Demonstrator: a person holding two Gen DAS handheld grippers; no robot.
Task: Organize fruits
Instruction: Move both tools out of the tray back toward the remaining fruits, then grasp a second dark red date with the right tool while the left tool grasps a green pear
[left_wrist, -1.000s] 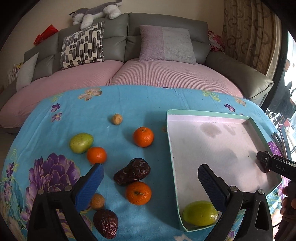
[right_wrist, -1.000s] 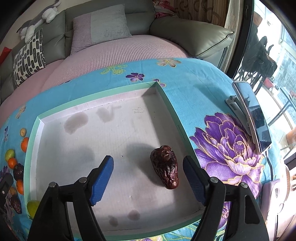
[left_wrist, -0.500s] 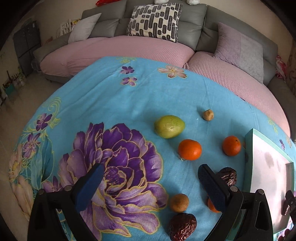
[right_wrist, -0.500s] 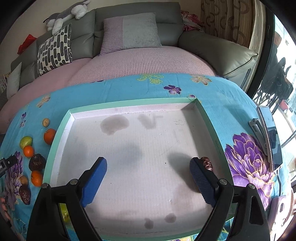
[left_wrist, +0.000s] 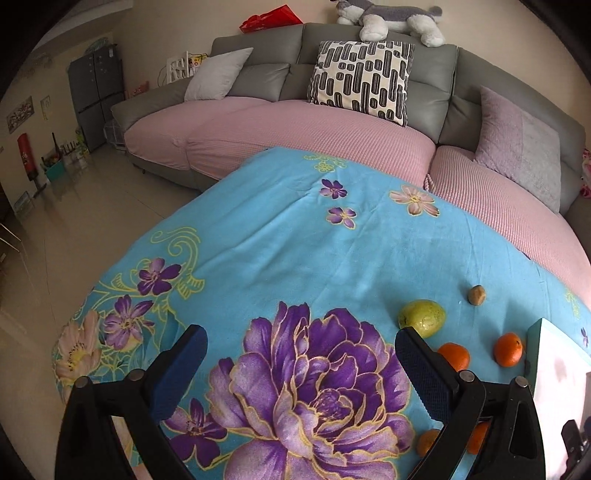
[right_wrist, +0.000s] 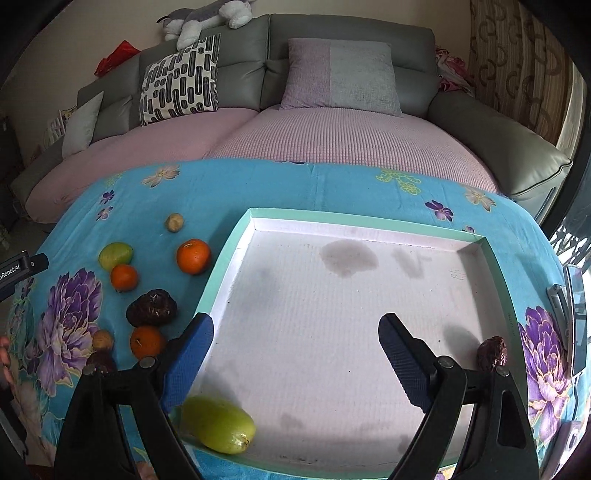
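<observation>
Well, my right hand-held gripper (right_wrist: 295, 354) hung spread and empty over the near half of the tray (right_wrist: 369, 218), its blue pads wide apart with nothing between them. Just below its left finger a green mango (right_wrist: 218, 424) lay inside the tray, against the near-left corner. Behind its right finger a dark dried date (right_wrist: 491, 352) sat against the tray's right wall, partly hidden by the finger's black frame. The rest of the tray floor ahead of me was bare apart from grey stains.

To the left of that gripper, outside the tray on the flowered blue counter (right_wrist: 332, 181), the loose fruit lay in a cluster: nearest, an orange (right_wrist: 147, 341) with a small brown fruit (right_wrist: 102, 339) beside it, then a dark wrinkled date (right_wrist: 152, 307) touching the orange's far side. Farther on sat a second orange (right_wrist: 124, 277), a green mango (right_wrist: 115, 254) just beyond it, a larger orange (right_wrist: 193, 256) close to the tray's left wall, and farthest a small tan fruit (right_wrist: 174, 222).

My left hand-held gripper (left_wrist: 299, 354) was likewise spread and empty, over the big purple flower print, with the fruit off to its right. Beyond the counter ran the sofa (right_wrist: 332, 136).
</observation>
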